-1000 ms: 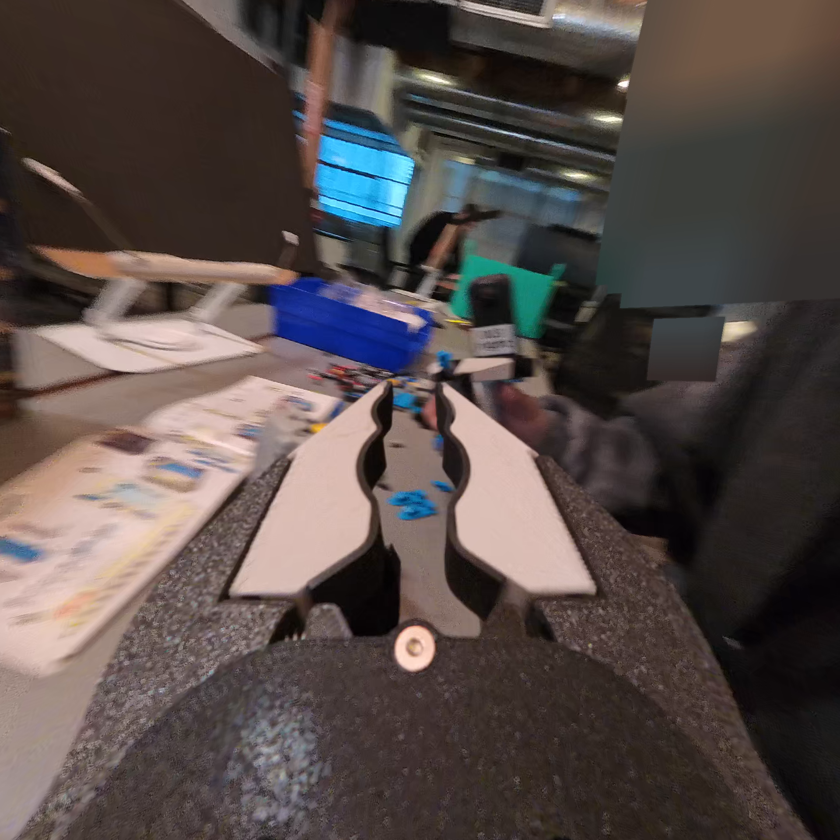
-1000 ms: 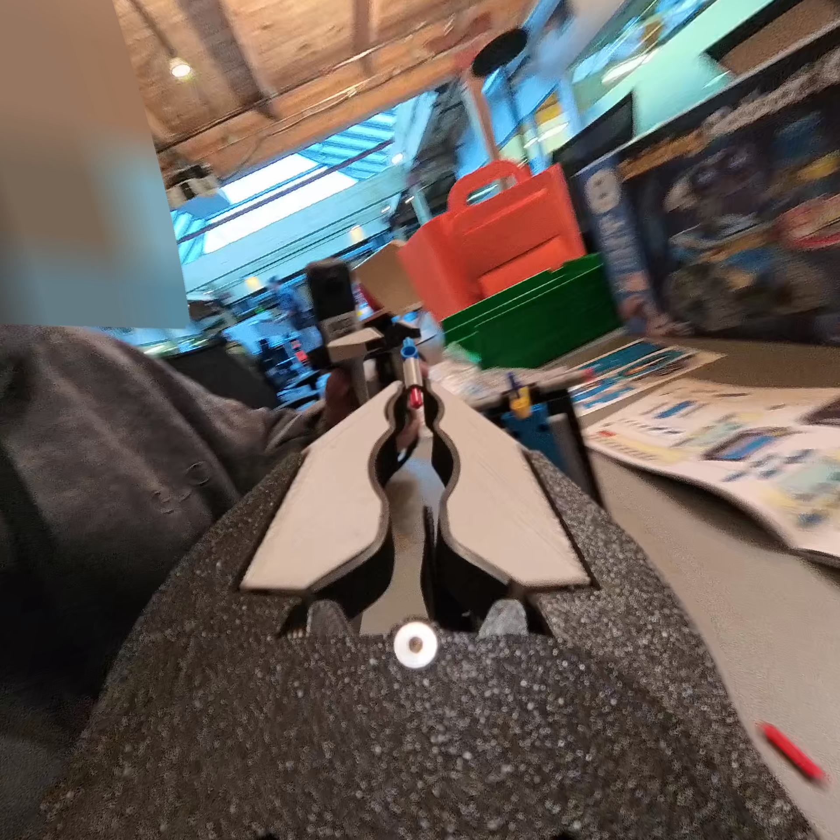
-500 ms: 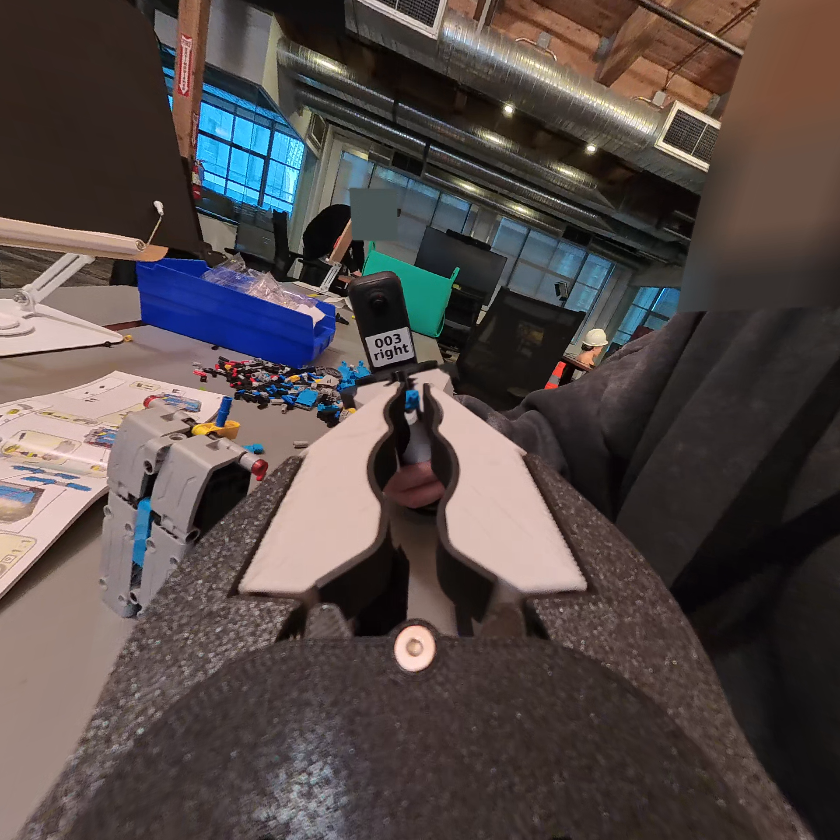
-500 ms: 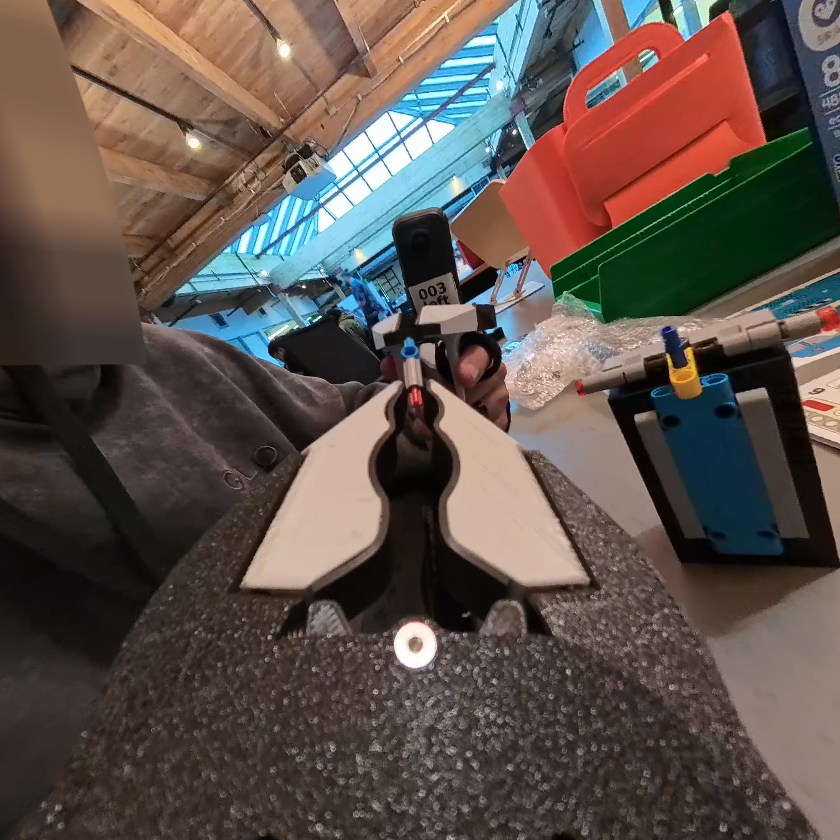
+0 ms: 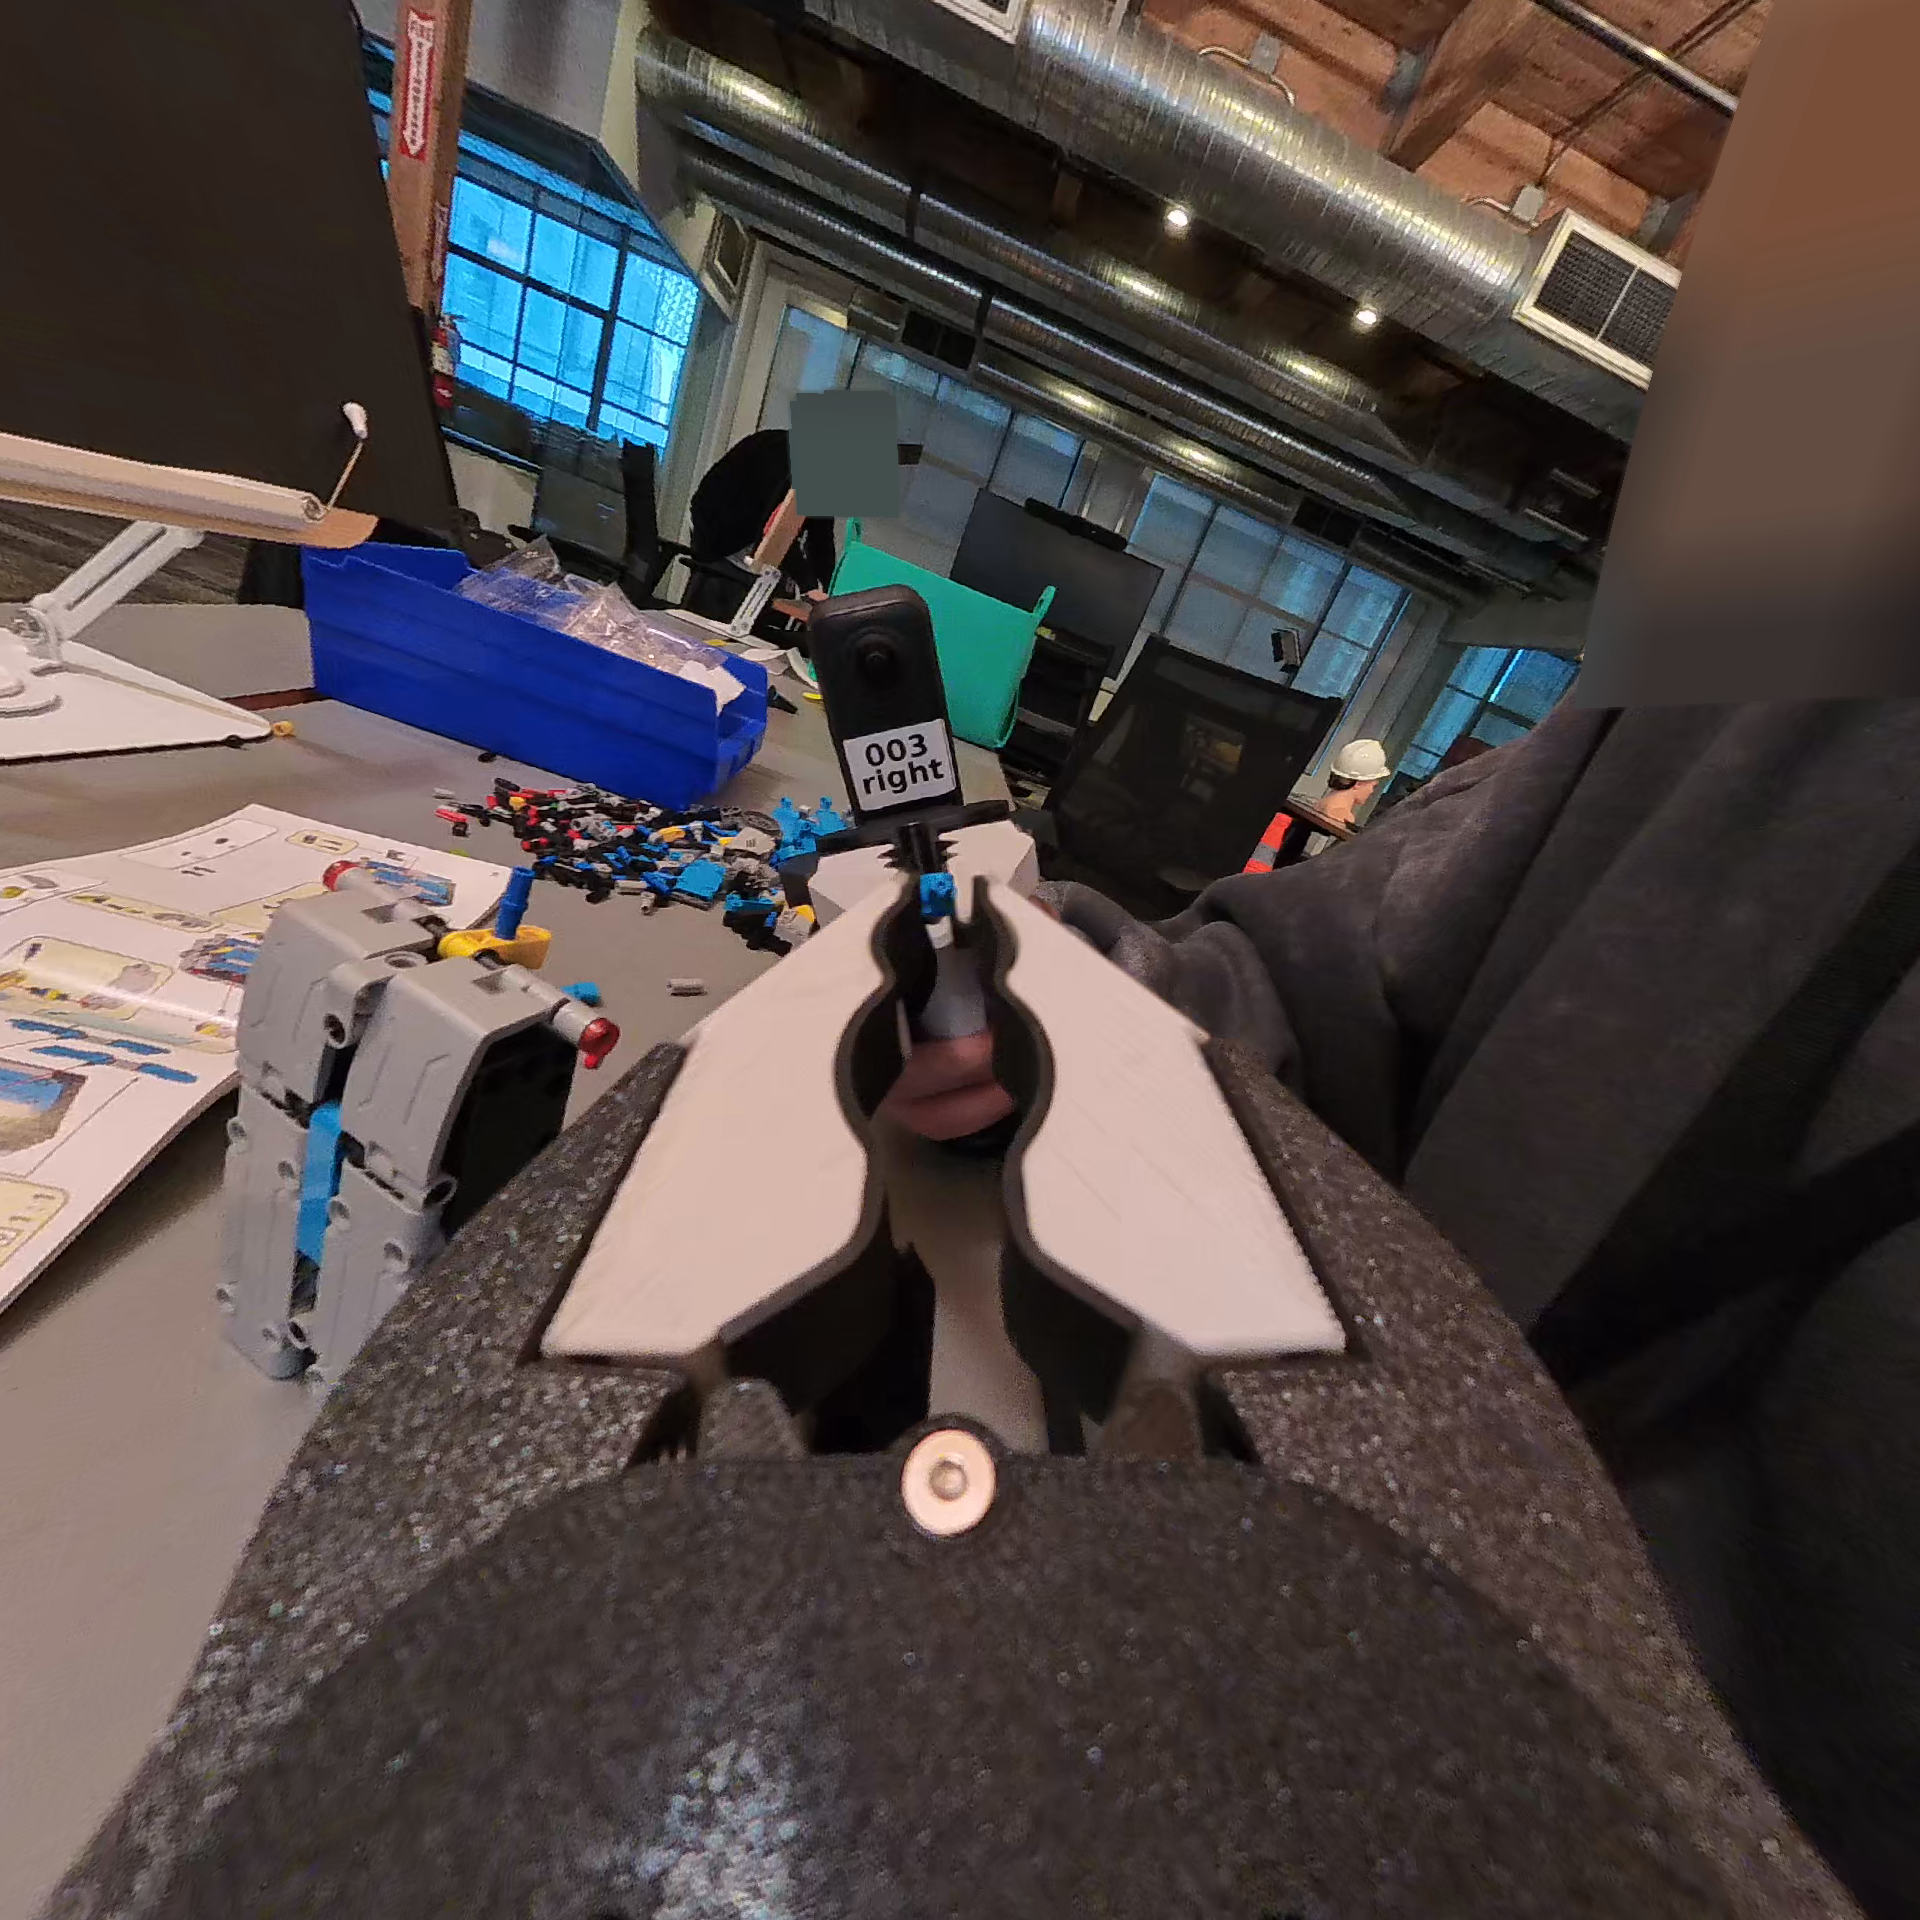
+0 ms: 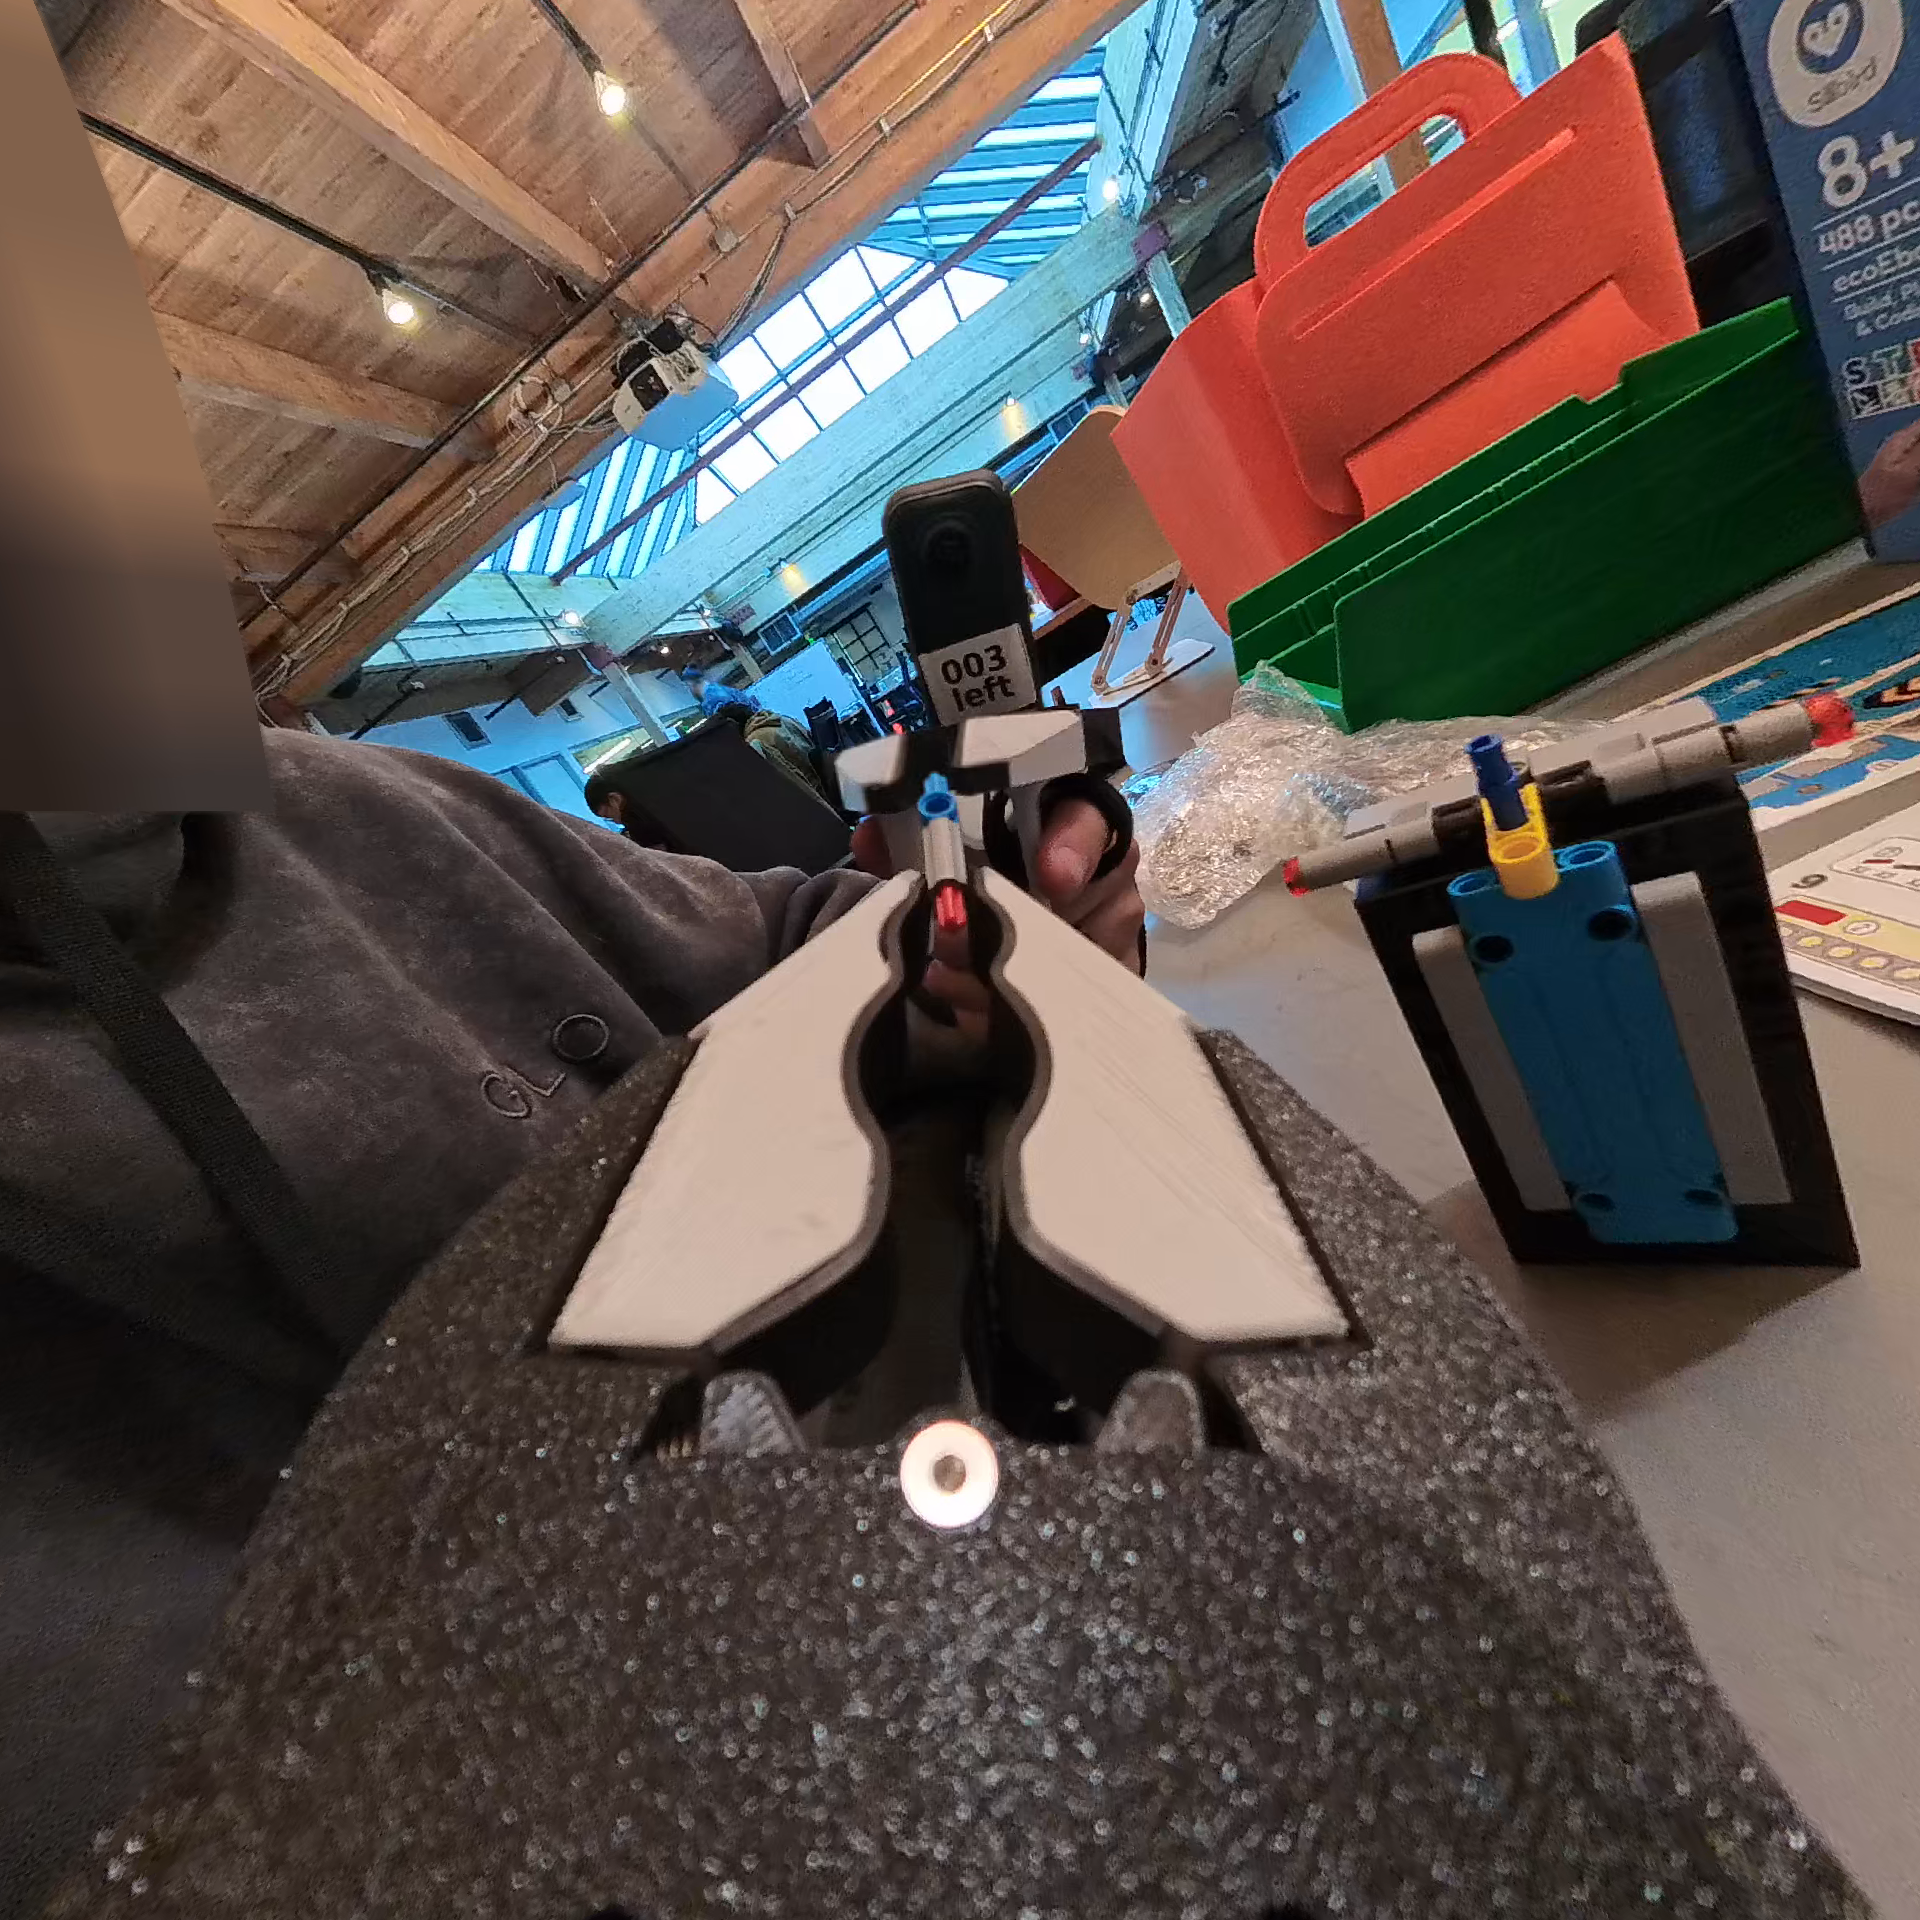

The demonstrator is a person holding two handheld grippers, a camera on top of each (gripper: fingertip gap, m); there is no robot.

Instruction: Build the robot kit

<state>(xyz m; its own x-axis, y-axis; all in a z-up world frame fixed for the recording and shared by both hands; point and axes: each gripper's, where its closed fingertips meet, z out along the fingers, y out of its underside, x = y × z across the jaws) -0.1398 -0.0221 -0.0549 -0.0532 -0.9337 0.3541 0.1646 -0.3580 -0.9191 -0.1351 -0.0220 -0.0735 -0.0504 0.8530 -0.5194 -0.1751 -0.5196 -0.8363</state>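
A small rod piece with a blue end [image 5: 936,894], a grey sleeve [image 6: 942,850] and a red end [image 6: 947,906] is held in the air between my two grippers, which face each other. My left gripper [image 5: 936,902] is shut on the blue end. It also shows farther off in the right wrist view [image 6: 940,790]. My right gripper [image 6: 947,914] is shut on the red end. Its grey body [image 5: 1003,847] shows just beyond my left fingertips. A person's hand [image 6: 1081,873] holds the left gripper's handle.
A grey, black and blue brick model [image 5: 364,1122] stands on the table to the left, also in the right wrist view [image 6: 1600,1039]. Instruction sheets [image 5: 94,997], a pile of loose pieces [image 5: 644,842], a blue bin [image 5: 520,675], a green bin [image 6: 1538,592], an orange bag [image 6: 1403,343] and a clear plastic bag [image 6: 1236,821] lie around. My left and right fingertips are right by each other.
My left gripper swung up from the table, met the rod in my right gripper and closed on its blue end. My right gripper kept hold of the red end.
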